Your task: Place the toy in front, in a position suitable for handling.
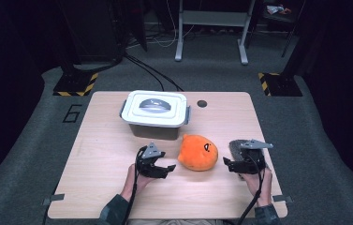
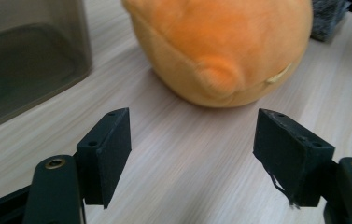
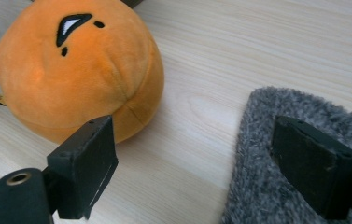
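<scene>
While the left claw point(image 1: 167, 167) hovers low over the table point(image 1: 99, 154) with its jaws spread and nothing between them, it points toward the orange plush toy point(image 1: 198, 152), which lies just beyond its tips and apart from them. In the left gripper view the two black jaws frame bare wood, and the plush toy point(image 2: 220, 46) bulges ahead of them — round, soft, with a small nub on its near side.

The right claw point(image 1: 228, 164) stands open as well, gripping nothing. In the right gripper view one jaw sits in front of the plush toy point(image 3: 75, 74), near its lower edge, though whether it touches the plush I cannot tell; the other jaw hangs over a grey fuzzy cloth point(image 3: 267, 154), and I cannot tell whether it rests on the pile. The toy's dark stitched mark faces up here.

From the high view the plush toy lies between the two claws near the middle of the table, closer to the person's side. The grey fuzzy cloth point(image 1: 236, 146) lies to its right, partly under the right claw. Behind the toy stands a grey bin point(image 1: 154, 130) with a white lid point(image 1: 132, 112) — shut, its handle lying flat on top — just beside the toy's far edge. The person's hands and sleeves come in from the near edge.
</scene>
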{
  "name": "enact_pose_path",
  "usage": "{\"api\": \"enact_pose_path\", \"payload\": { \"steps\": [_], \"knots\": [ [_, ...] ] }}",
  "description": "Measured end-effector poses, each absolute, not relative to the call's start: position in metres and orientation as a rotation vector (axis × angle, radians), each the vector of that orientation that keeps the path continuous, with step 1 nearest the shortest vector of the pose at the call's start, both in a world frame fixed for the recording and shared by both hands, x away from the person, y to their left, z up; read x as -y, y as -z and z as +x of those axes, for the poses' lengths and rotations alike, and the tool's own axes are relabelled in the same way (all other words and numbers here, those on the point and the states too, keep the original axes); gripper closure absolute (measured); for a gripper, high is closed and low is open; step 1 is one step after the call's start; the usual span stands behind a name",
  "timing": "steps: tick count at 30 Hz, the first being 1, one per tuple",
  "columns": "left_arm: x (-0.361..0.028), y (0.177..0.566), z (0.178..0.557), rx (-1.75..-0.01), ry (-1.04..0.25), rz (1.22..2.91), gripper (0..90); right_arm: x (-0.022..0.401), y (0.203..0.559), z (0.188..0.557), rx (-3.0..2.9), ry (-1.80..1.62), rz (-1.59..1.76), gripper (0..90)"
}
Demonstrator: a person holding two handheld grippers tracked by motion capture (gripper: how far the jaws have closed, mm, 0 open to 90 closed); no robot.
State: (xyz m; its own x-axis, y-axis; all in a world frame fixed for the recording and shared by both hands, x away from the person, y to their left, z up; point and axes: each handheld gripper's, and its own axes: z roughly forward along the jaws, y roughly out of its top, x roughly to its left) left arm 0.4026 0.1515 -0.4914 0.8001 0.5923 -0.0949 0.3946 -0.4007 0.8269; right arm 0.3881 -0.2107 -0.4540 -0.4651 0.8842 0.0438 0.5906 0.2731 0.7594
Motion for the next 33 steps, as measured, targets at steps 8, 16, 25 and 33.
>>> {"api": "enact_pose_path", "payload": {
  "steps": [8, 16, 25, 33],
  "knots": [
    [-0.132, 0.487, 0.411, -0.699, -0.261, 2.039, 39.6, 0.219, 0.452, 0.386, -2.133, -0.999, 1.354, 14.4],
    [-0.118, 0.494, 0.413, -0.699, -0.247, 2.085, 60.1, 0.232, 0.455, 0.388, -2.073, -0.914, 1.406, 14.4],
    [-0.116, 0.495, 0.410, -0.730, -0.219, 2.048, 79.2, 0.245, 0.472, 0.408, -2.043, -0.787, 1.531, 14.2],
    [-0.111, 0.495, 0.402, -0.744, -0.231, 2.022, 81.7, 0.249, 0.486, 0.428, -2.053, -0.674, 1.570, 14.0]
  ]
}}
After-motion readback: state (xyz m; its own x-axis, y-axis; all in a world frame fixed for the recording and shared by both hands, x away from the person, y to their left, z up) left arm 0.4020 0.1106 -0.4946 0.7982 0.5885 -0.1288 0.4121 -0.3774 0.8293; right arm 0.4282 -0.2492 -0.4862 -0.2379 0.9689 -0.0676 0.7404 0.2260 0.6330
